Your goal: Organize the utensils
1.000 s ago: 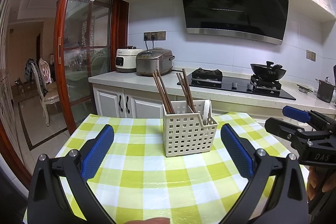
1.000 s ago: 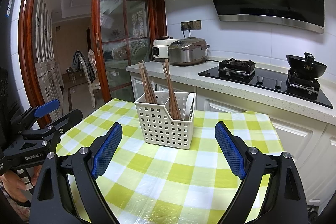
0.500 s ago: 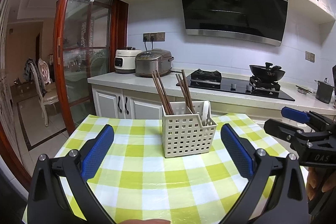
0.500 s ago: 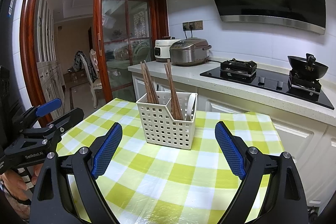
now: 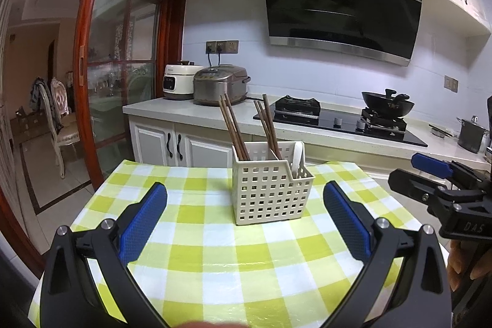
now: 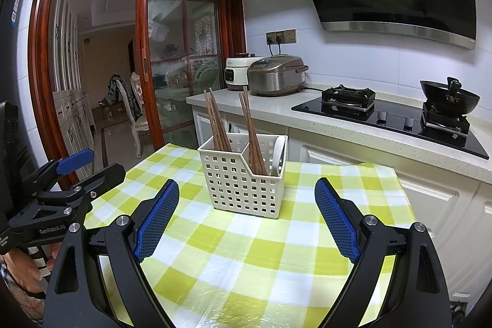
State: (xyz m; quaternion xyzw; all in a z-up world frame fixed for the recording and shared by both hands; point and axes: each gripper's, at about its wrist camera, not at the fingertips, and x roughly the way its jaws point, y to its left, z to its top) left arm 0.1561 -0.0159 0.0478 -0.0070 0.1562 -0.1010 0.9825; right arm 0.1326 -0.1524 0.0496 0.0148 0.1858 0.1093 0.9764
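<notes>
Left wrist: perforated plastic basket — wooden chopsticks.

Yellow-green and white checked tablecloth covers the table. Behind it, a pale stone countertop over white cabinet doors with black handles. On the counter, a white rice cooker just beside a bronze-grey rice cooker. Black glass gas hob carries a black wok. Black slanted range hood above. Steel pot far right. Red-brown framed glass sliding door, white ornate chair beyond.
</notes>
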